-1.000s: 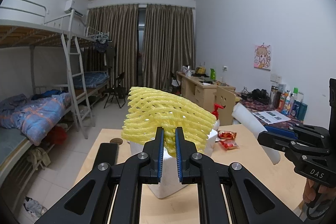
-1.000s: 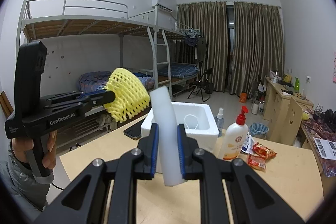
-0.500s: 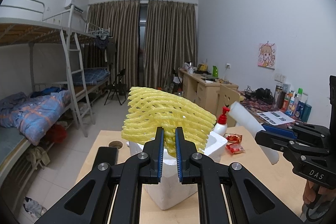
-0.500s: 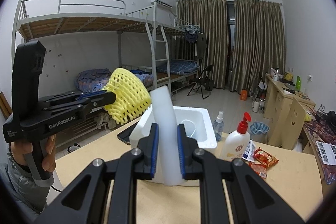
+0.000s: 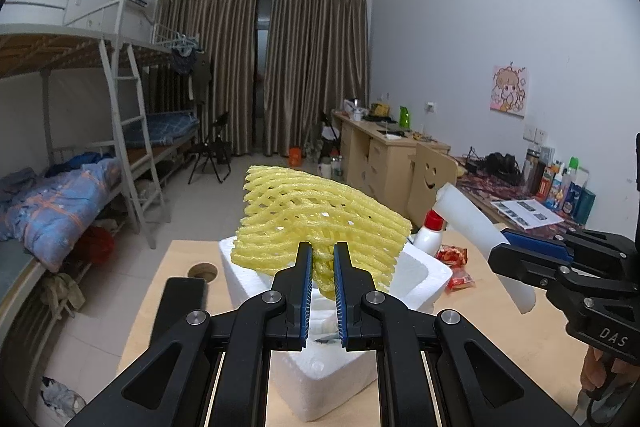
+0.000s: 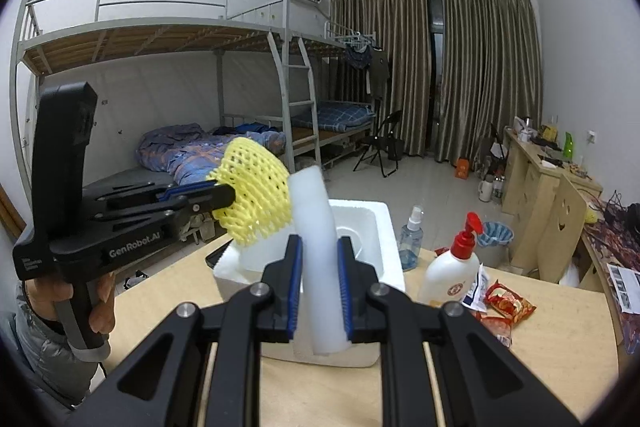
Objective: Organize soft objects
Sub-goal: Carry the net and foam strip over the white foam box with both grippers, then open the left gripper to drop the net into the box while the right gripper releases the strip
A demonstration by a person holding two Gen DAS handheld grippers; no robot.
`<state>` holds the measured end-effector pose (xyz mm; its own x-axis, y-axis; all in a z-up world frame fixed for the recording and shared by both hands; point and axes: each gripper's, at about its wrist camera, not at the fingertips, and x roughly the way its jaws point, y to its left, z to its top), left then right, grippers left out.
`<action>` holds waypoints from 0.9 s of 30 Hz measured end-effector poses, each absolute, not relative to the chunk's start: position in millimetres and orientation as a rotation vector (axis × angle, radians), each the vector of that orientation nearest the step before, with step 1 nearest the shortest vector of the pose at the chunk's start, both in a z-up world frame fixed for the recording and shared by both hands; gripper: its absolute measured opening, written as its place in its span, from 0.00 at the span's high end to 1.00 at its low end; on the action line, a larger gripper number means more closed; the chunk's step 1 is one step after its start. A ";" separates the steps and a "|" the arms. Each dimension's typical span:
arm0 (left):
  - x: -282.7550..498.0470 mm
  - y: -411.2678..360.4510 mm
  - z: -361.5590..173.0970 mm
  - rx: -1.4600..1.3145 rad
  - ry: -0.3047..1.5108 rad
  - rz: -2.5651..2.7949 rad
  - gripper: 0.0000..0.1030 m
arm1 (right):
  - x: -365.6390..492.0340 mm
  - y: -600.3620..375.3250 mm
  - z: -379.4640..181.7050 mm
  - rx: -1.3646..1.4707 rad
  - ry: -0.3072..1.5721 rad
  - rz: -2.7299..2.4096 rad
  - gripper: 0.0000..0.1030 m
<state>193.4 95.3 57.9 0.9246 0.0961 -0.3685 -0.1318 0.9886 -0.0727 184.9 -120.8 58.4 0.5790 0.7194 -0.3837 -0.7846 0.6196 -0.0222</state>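
The table (image 6: 560, 331) carries the white foam box (image 6: 384, 227), open side up. My left gripper (image 5: 320, 267) is clamped on the yellow foam net (image 5: 320, 215): the net's lower edge is pinched between the jaws, the rest fanning out above the box's near rim. My right gripper (image 6: 318, 267) is closed on the white foam strip (image 6: 316, 227), which stands upright between the jaws, before the box.

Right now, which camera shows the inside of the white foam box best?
The right wrist view. It looks down into the foam box, showing its hollow and far wall, though the white foam strip covers part. In the left wrist view the yellow foam net hides most of the opening; mainly the box's outer walls show.
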 end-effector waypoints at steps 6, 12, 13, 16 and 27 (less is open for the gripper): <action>220.1 95.9 50.1 -0.090 0.405 0.096 0.89 | 195.1 -118.8 57.8 -0.196 0.372 0.866 0.81; 239.7 98.1 41.9 -0.091 0.434 0.087 0.89 | 199.4 -118.5 56.7 -0.195 0.380 0.853 0.81; 243.3 97.5 40.3 -0.086 0.438 0.087 0.89 | 199.5 -118.5 56.6 -0.197 0.381 0.853 0.81; 253.0 97.4 36.2 -0.079 0.454 0.080 0.89 | 201.0 -117.9 56.6 -0.198 0.386 0.848 0.81; 262.4 105.9 31.9 -0.073 0.431 0.132 0.07 | 211.3 -117.6 55.0 -0.191 0.402 0.824 0.81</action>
<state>262.4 105.9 31.9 0.9001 0.1123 -0.4209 -0.1433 0.9888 -0.0426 211.3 -117.6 55.0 0.6097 0.6731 -0.4186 -0.7444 0.6676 -0.0108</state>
